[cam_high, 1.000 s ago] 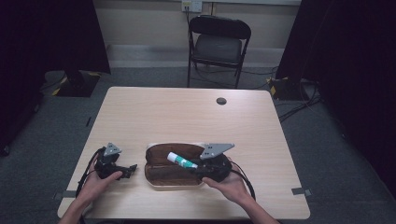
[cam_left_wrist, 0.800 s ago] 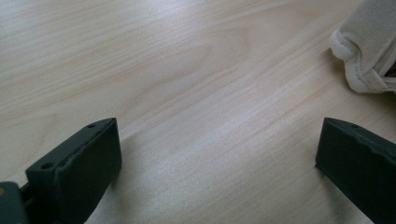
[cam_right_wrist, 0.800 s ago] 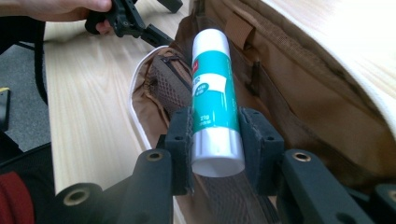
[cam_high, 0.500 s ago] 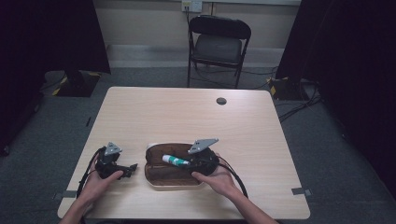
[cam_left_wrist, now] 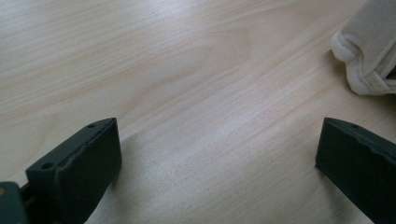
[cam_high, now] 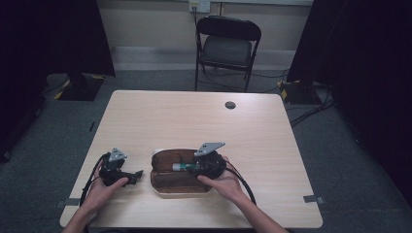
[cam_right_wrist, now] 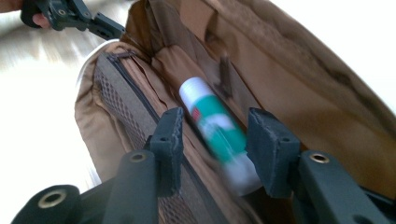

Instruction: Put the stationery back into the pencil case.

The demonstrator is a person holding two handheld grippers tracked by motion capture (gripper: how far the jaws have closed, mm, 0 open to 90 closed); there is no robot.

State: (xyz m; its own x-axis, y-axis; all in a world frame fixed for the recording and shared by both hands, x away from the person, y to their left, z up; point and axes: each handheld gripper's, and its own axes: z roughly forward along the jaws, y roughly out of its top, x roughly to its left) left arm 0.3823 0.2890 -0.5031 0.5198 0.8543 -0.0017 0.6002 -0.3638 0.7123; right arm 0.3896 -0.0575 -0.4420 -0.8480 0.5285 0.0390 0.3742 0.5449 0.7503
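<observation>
An open brown pouch (cam_high: 170, 182) with a pale rim lies on the table's near side. A green-and-white glue stick (cam_high: 180, 167) lies level over its inside. My right gripper (cam_high: 188, 167) hovers over the pouch, and its jaws have just been opening. In the right gripper view the blurred glue stick (cam_right_wrist: 212, 123) sits between the jaws of the right gripper (cam_right_wrist: 215, 137) with gaps at both sides, over the pouch lining (cam_right_wrist: 289, 79). My left gripper (cam_high: 138, 174) rests open on the table left of the pouch. Its jaws (cam_left_wrist: 217, 158) frame bare wood, with the pouch's pale edge (cam_left_wrist: 369, 56) beyond.
The wooden table (cam_high: 194, 121) carries a small black round disc (cam_high: 230, 105) near its far edge. A black folding chair (cam_high: 227, 46) stands behind the table. Cables trail on the floor at the right. The left gripper (cam_right_wrist: 109, 25) shows beyond the pouch in the right gripper view.
My right gripper moved left and down over the pouch with the glue stick, which turned level. Its jaws have parted from the stick. The left gripper stayed put.
</observation>
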